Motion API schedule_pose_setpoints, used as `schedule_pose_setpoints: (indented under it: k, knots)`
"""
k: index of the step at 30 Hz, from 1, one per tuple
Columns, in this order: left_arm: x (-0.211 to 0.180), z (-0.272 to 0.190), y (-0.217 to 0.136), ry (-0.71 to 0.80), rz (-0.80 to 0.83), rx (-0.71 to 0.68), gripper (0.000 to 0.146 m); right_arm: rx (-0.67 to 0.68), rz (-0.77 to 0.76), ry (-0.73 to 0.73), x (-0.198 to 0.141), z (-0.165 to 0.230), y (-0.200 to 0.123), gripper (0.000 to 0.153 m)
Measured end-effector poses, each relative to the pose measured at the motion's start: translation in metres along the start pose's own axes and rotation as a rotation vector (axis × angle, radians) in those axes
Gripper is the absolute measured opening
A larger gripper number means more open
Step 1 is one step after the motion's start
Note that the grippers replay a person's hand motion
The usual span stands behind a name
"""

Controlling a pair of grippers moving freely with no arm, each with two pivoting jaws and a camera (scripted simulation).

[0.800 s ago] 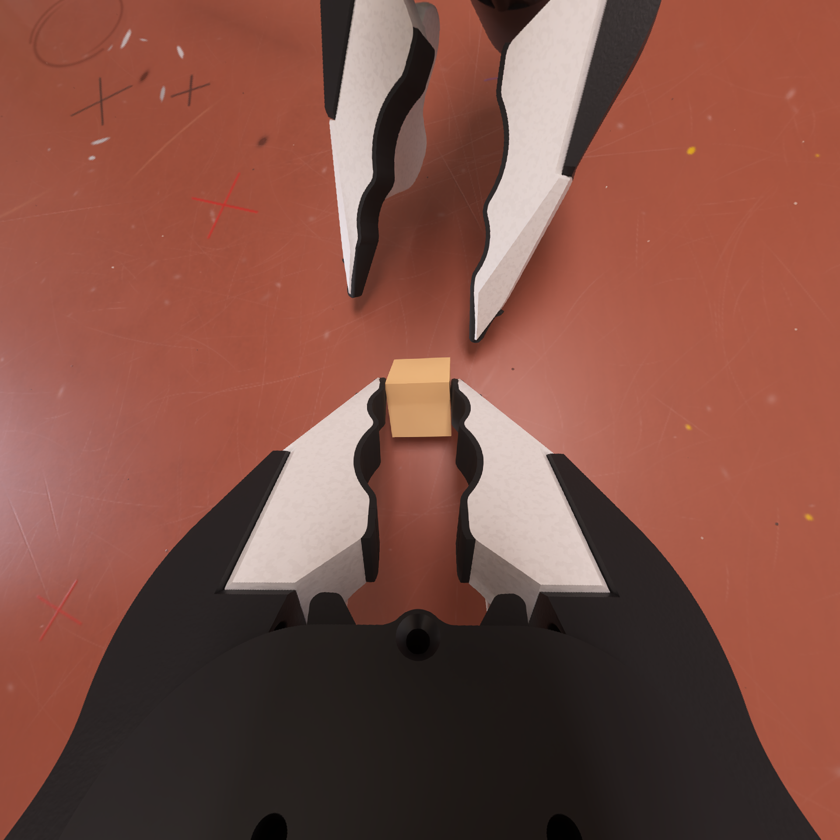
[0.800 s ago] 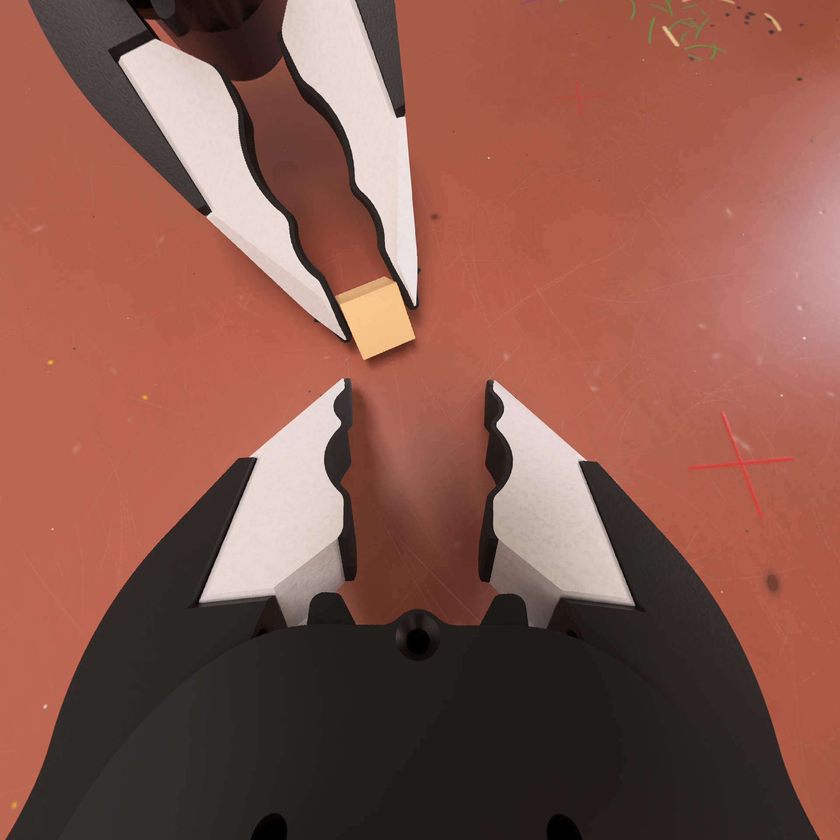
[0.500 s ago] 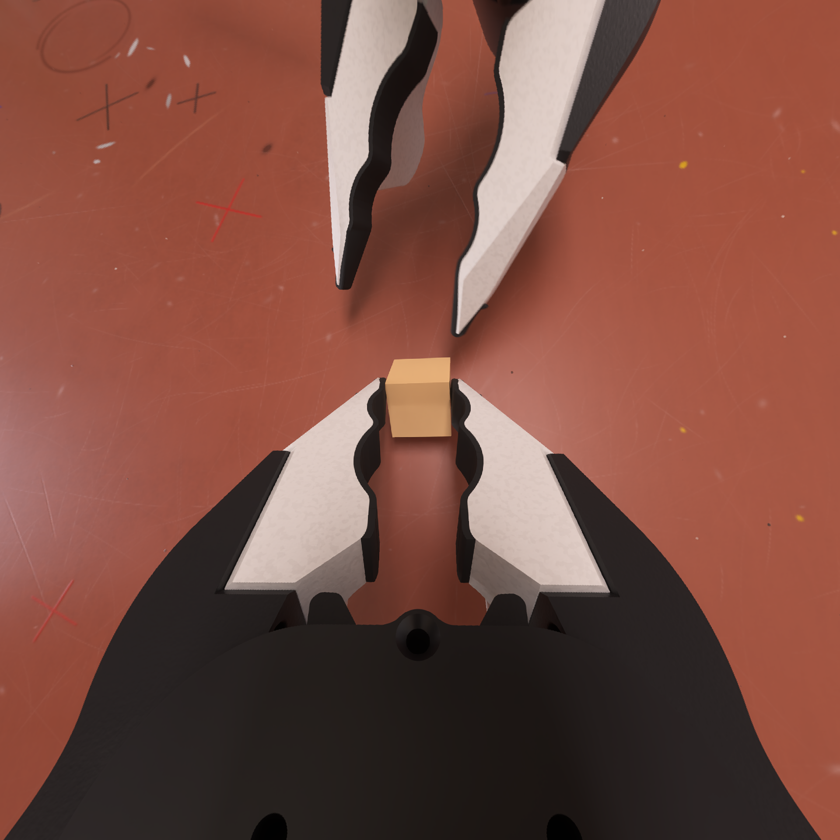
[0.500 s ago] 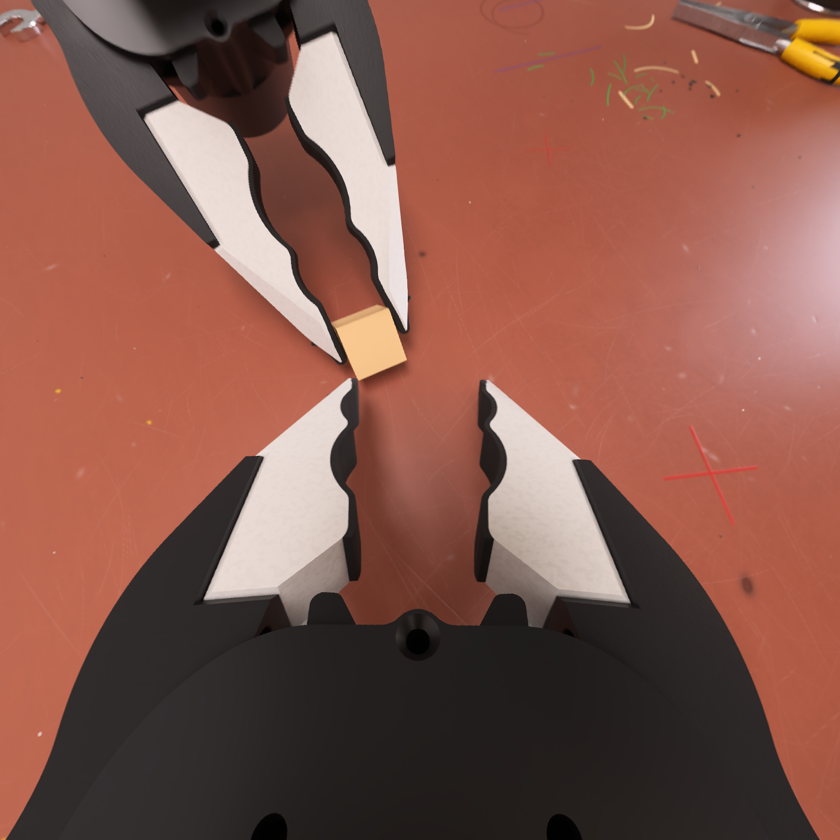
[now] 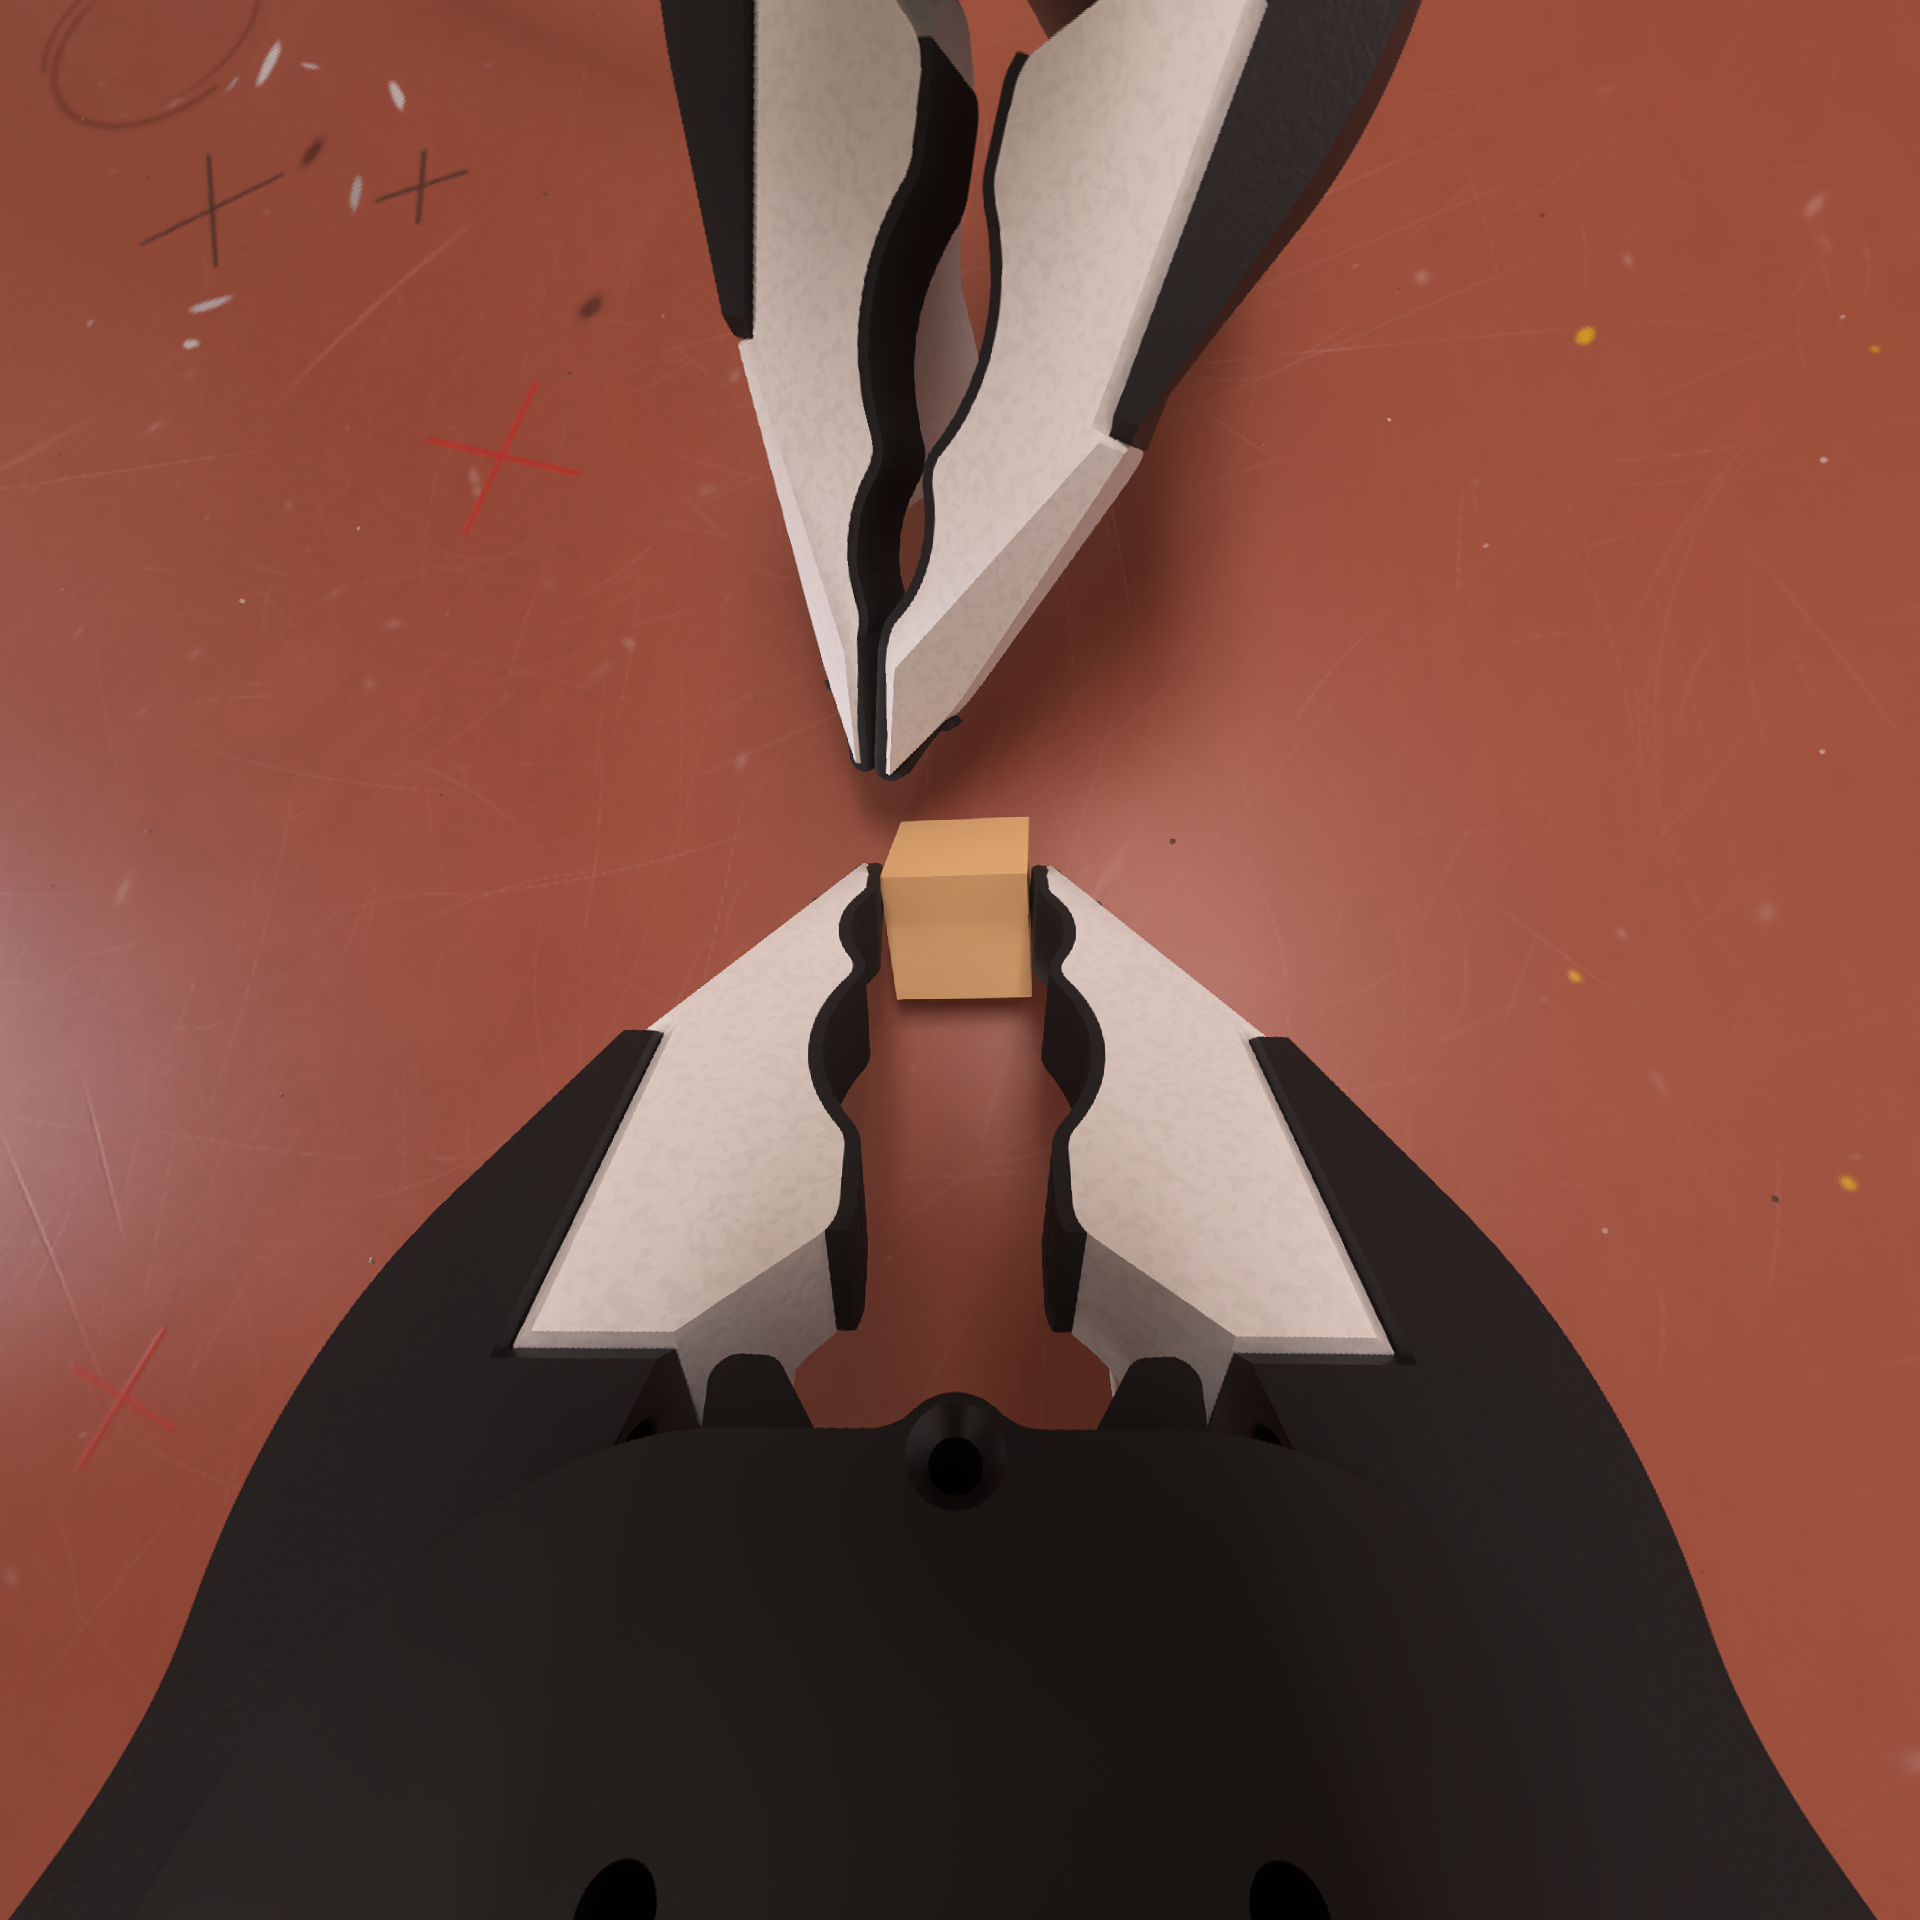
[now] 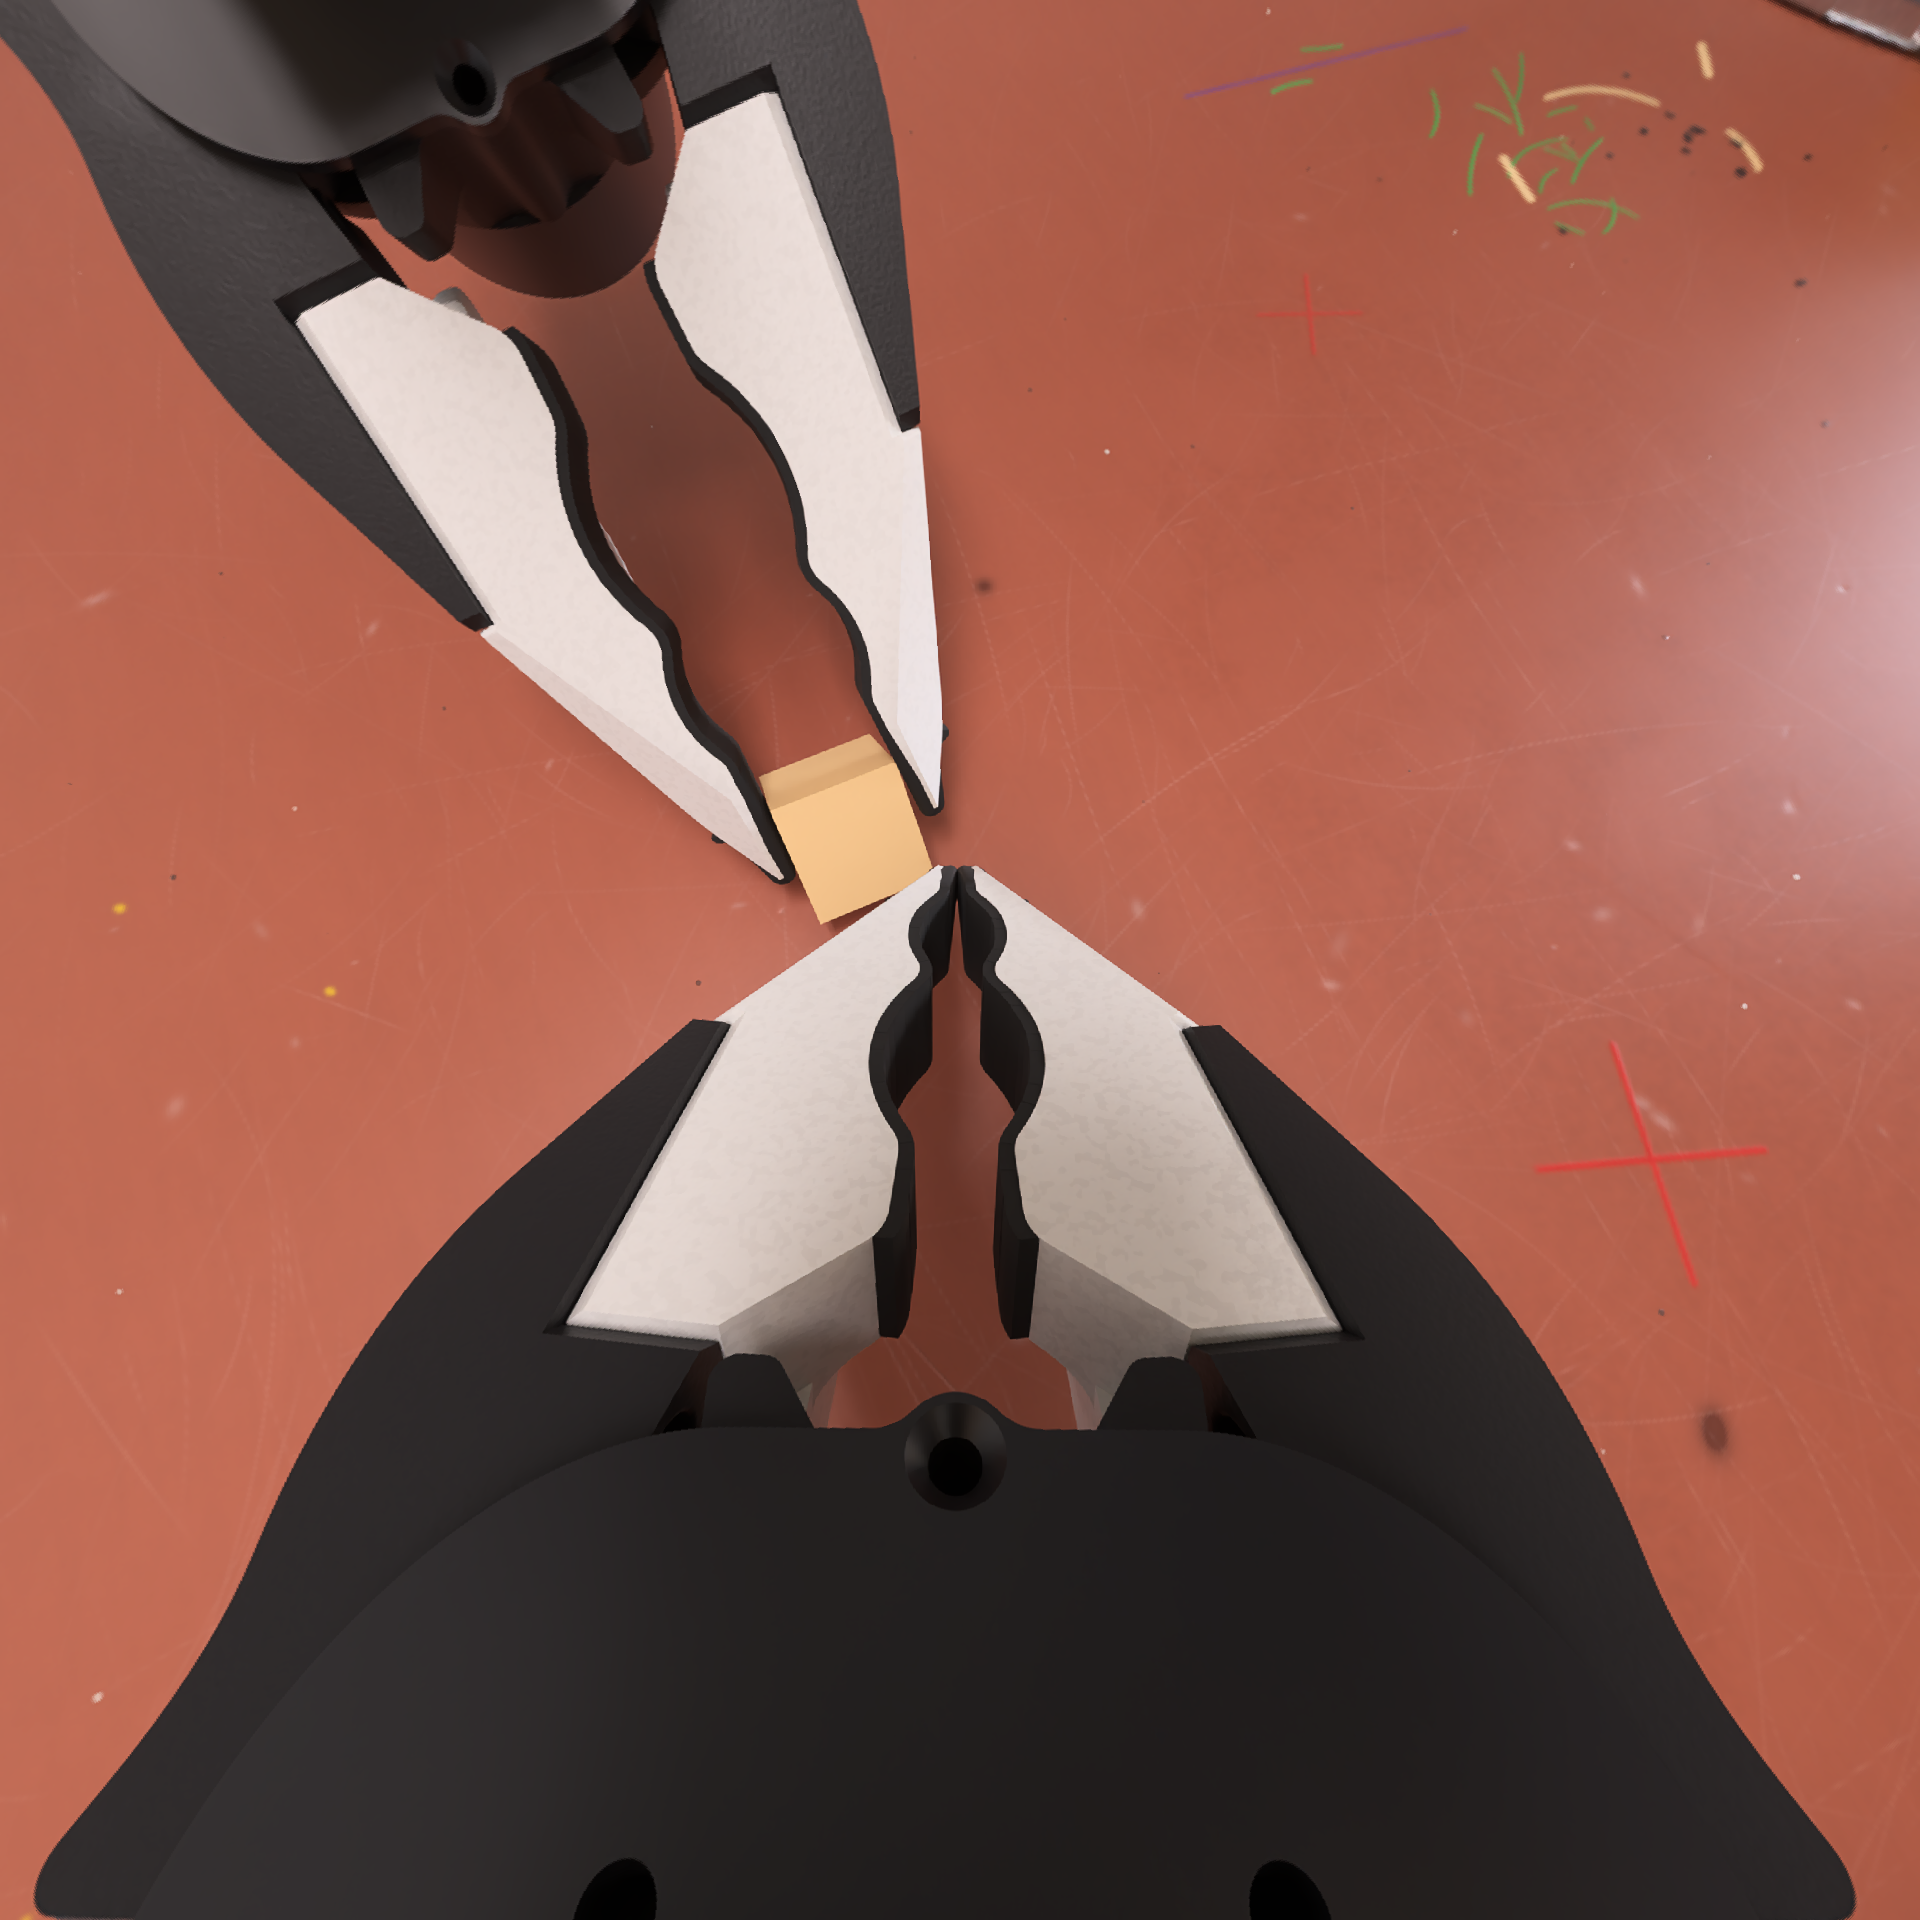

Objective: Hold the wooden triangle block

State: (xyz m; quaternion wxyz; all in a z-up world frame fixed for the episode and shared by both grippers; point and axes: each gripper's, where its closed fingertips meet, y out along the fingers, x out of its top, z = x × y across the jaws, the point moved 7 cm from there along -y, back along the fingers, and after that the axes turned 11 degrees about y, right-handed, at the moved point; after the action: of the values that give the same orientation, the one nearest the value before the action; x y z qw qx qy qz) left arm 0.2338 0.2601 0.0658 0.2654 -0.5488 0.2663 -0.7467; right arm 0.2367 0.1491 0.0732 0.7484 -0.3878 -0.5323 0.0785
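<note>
A small light wooden block (image 5: 958, 920) sits between the fingertips of my left gripper (image 5: 954, 873), which is shut on it just above the red-brown table (image 5: 1455, 727). In the right wrist view the same block (image 6: 847, 836) shows, pinched by the left gripper (image 6: 858, 840) coming in from the upper left. My right gripper (image 6: 954, 873) is shut and empty, its tips right beside the block's near corner. In the left wrist view the right gripper (image 5: 873, 769) points at the block from above, a small gap away.
The table is scratched and marked with red crosses (image 6: 1652, 1158) and dark pen marks (image 5: 213, 208). A scatter of green and tan shavings (image 6: 1558, 156) lies at the far right. A sliver of a metal tool (image 6: 1865, 21) shows at the top right corner.
My right gripper has shut its jaws and moved closer to the block. My left gripper has kept its hold on the block.
</note>
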Motion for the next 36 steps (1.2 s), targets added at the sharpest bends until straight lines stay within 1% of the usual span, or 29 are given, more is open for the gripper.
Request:
schedule_pose_setpoints:
  k: [5,10,12,16,21,24,27,29,31,36]
  knots:
    - [0.0,0.0,0.0,0.003,0.001,-0.001,0.028,0.003,0.02,0.029,0.001,-0.001,0.0,0.0]
    - [0.0,0.0,0.0,0.008,0.0,0.004,0.028,0.049,0.006,0.13,0.0,-0.003,0.001,0.0]
    - [0.0,0.0,0.0,0.008,0.001,0.005,0.028,0.06,-0.008,0.122,-0.002,-0.004,0.001,0.0]
    - [0.0,-0.001,0.001,0.011,0.003,0.008,0.028,0.015,0.006,0.076,-0.001,-0.001,0.001,0.0]
    - [0.001,-0.001,0.001,0.013,0.005,0.01,0.028,0.059,-0.04,0.183,-0.006,-0.004,0.002,0.0]
    - [0.001,-0.001,0.001,0.011,0.005,0.009,0.028,0.017,-0.037,0.146,-0.005,-0.001,0.002,0.0]
    - [0.0,-0.001,0.002,0.014,0.011,0.014,0.028,-0.047,-0.04,0.074,-0.004,0.001,0.0,0.0]
    - [0.001,-0.001,0.002,0.02,0.017,0.023,0.028,-0.089,-0.069,0.041,-0.003,0.002,-0.006,0.0]
    - [0.0,-0.001,0.002,0.026,0.017,0.03,0.028,-0.061,-0.094,0.062,-0.002,0.004,-0.011,0.0]
    - [0.0,-0.001,0.002,0.017,0.016,0.012,0.028,-0.015,-0.037,0.072,-0.007,0.01,-0.01,0.0]
